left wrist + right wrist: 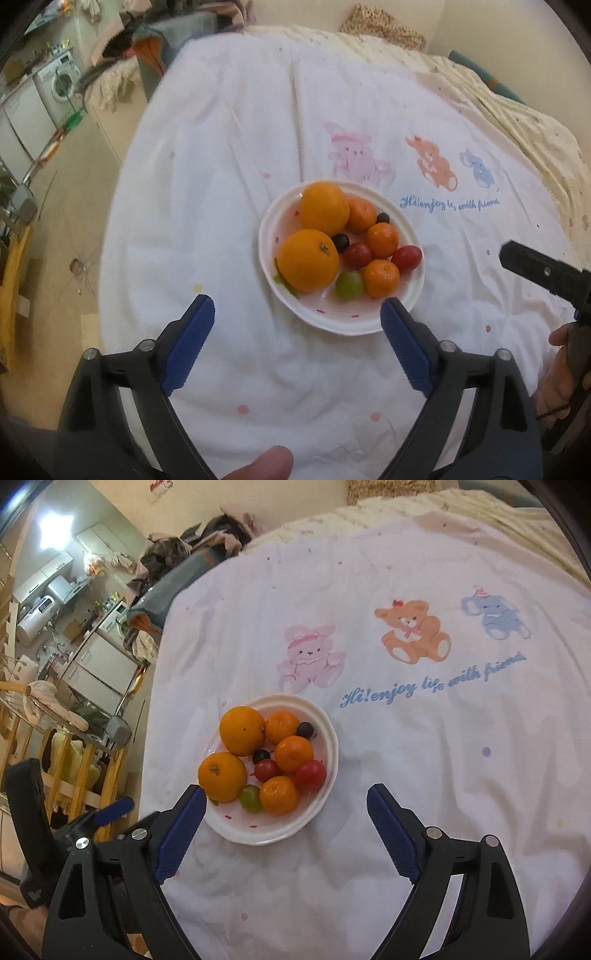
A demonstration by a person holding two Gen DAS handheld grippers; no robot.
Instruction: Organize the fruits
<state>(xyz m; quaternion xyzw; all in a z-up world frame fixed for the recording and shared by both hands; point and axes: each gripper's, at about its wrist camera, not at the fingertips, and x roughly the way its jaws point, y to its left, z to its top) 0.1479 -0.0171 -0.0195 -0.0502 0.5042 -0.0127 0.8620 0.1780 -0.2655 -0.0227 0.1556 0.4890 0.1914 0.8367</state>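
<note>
- The left gripper (297, 314) has its blue-padded jaws spread wide with nothing between them; only white cloth (229, 206) shows in the gap.
- The right gripper (286, 803) is likewise spread wide and holds nothing.
- A white bowl (376, 326) sits on the cloth just ahead of the left gripper, its near rim close to the tip of that gripper's right-hand finger in the picture.
- From the right wrist view the bowl lies ahead and toward that gripper's left-hand finger, whose tip overlaps the bowl's rim in the picture; whether they touch I cannot tell.
- In the bowl: two large oranges (308, 260) on the side farther from the right gripper, and three small mandarins (380, 277) on the side toward it.
- Between them lie two red cherry tomatoes (406, 257), a green grape (349, 283) near the front rim and two dark grapes (340, 242), all touching or just beside one another.
- Printed on the cloth beyond the bowl are a pink rabbit (308, 657), an orange bear (412, 629) and a blue elephant (495, 616), over a line of blue script.
- A thumb (260, 463) shows at the bottom edge of the left wrist view.
</note>
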